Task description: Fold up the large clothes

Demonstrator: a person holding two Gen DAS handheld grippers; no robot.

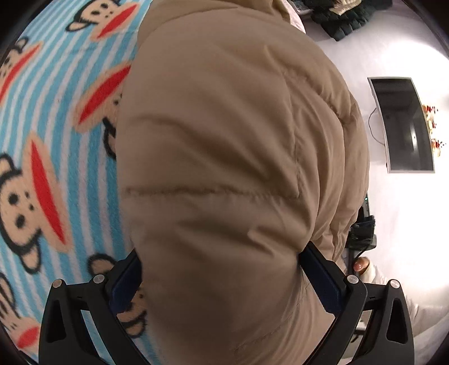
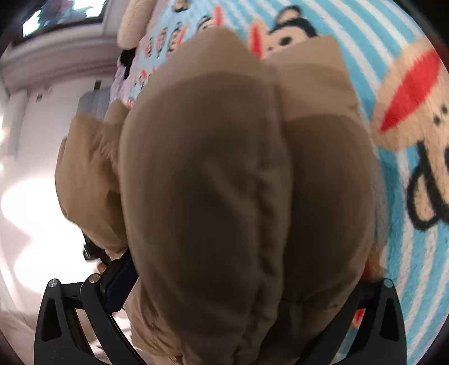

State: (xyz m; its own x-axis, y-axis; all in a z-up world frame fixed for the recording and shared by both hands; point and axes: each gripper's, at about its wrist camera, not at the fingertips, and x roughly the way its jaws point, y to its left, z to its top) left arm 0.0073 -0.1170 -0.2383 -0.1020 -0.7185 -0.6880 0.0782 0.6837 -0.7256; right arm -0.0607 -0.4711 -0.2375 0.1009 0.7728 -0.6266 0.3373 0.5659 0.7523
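**Both grippers hold the puffy coat over the bed**

The blanket (image 1: 50,118) fills the background in both views — blue and white stripes with cartoon monkey faces, covering what looks like a bed. Over it hangs the coat (image 1: 224,157), tan and quilted, so close to each camera that it blocks most of the picture. Beyond it, in the left view, a dark screen (image 1: 404,123) hangs on a pale wall, and a dark heap of clothes (image 1: 345,16) lies near the top edge.

The left gripper (image 1: 221,283) has its jaws spread around a thick bulge of coat, pinching it from both sides. The right gripper (image 2: 241,283) grips another padded bunch; one of its jaws is buried under fabric.

As for progress, my guess is early to middle: the coat is lifted and bunched, no flat fold shows, and laying it out and folding it appear still to come.

No brand, label or readable writing shows anywhere.
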